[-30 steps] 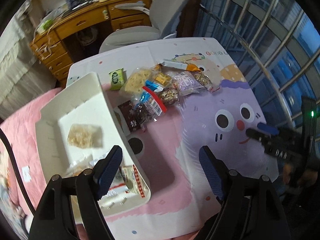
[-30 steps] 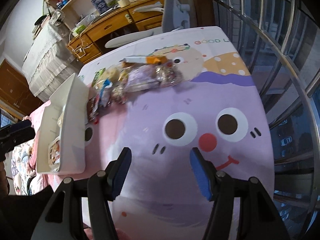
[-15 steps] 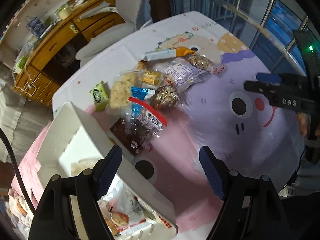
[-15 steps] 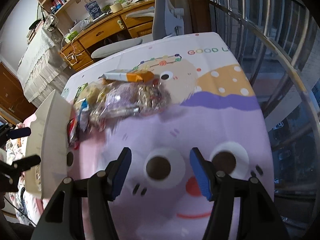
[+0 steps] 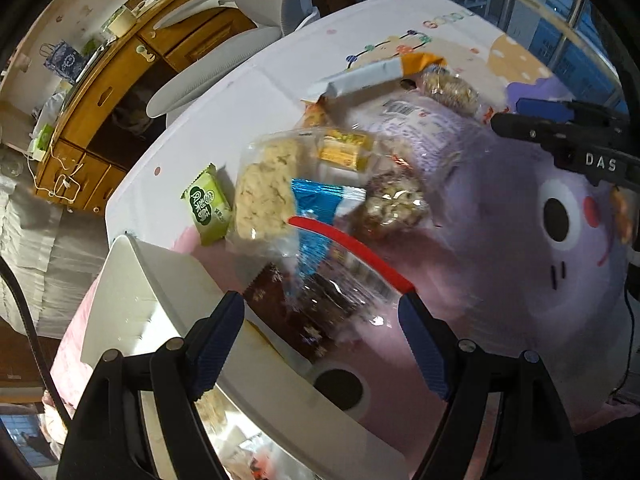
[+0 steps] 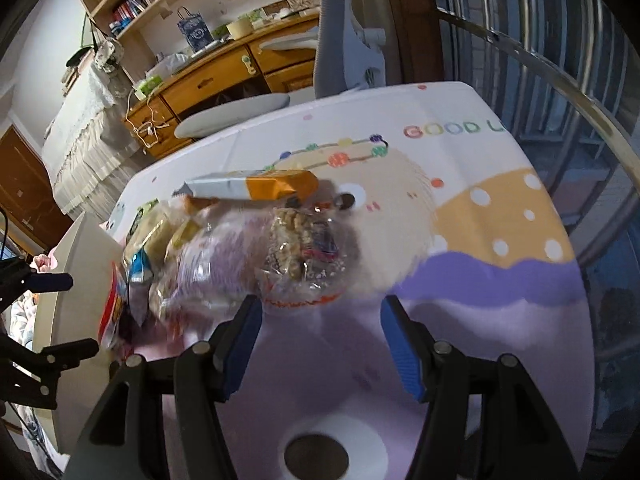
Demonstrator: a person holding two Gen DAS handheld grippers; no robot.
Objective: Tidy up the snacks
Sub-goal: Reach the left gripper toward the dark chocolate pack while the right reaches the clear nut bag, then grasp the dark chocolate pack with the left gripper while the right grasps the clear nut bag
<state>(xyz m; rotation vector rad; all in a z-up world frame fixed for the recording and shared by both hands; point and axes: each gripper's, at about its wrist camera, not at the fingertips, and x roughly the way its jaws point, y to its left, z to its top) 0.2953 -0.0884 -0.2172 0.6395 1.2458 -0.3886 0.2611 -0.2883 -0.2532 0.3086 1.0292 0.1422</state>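
**Snack pile and bin: both tools open, nothing gripped**

We find the worktop (image 6: 460,128) under a cartoon-print cloth, largest item in view. On its left side stands a white bin (image 5: 160,280); the left wrist view shows wrapped items inside it at the bottom of the frame, too blurred for us to identify.

Just beside the bin's right wall lies the snack pile (image 5: 332,184), packets overlapping one another. We record, by size: a clear bag with purple print (image 6: 224,256) in the middle; a long grey and orange packet (image 6: 256,186) on the far edge; a clear pack of pale biscuits (image 5: 264,192); a dark brown packet (image 5: 304,304) nearest the bin; a clear bag of nut clusters (image 6: 300,248); a blue wrapper (image 5: 316,216); a small green packet (image 5: 206,204), lying apart at the left of the pile.

The left tool (image 5: 320,340) hangs above the dark brown packet and the bin wall, its jaws wide apart and gripping nothing. The right tool (image 6: 320,340) hangs at the near edge of the nut cluster bag, jaws likewise apart and empty. We cannot tell whether either tool touches a packet.
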